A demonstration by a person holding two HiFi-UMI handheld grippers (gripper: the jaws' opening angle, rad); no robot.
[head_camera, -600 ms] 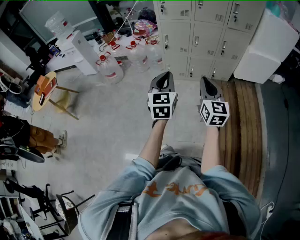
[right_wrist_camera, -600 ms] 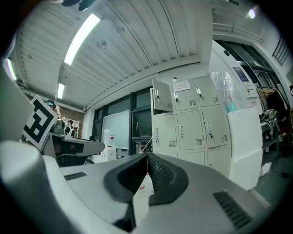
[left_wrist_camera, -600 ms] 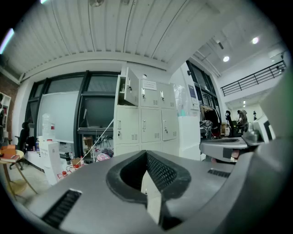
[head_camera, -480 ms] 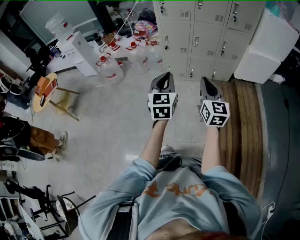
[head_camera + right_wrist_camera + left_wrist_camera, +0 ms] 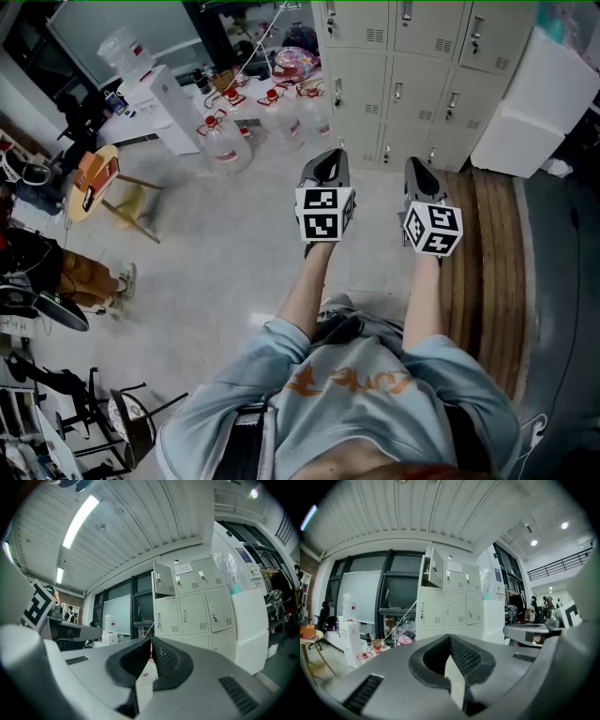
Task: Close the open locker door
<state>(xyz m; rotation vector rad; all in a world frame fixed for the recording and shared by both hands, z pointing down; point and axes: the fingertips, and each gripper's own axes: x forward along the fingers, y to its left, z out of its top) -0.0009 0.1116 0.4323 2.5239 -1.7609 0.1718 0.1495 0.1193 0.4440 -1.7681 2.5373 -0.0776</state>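
Here, left gripper [image 5: 325, 161] and right gripper [image 5: 416, 171], jaws closed and empty, locker door [image 5: 435, 567] open ahead.

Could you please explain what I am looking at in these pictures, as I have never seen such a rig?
A person holds a two-jaw tool in each hand: the left hand-held gripper and the right hand-held gripper. The head view looks down from a camera on the person's head; the two gripper views look along each tool's jaws. Both pairs of jaws are together and hold nothing. Ahead stand lockers, one upper locker door open. On the floor stand water jugs.
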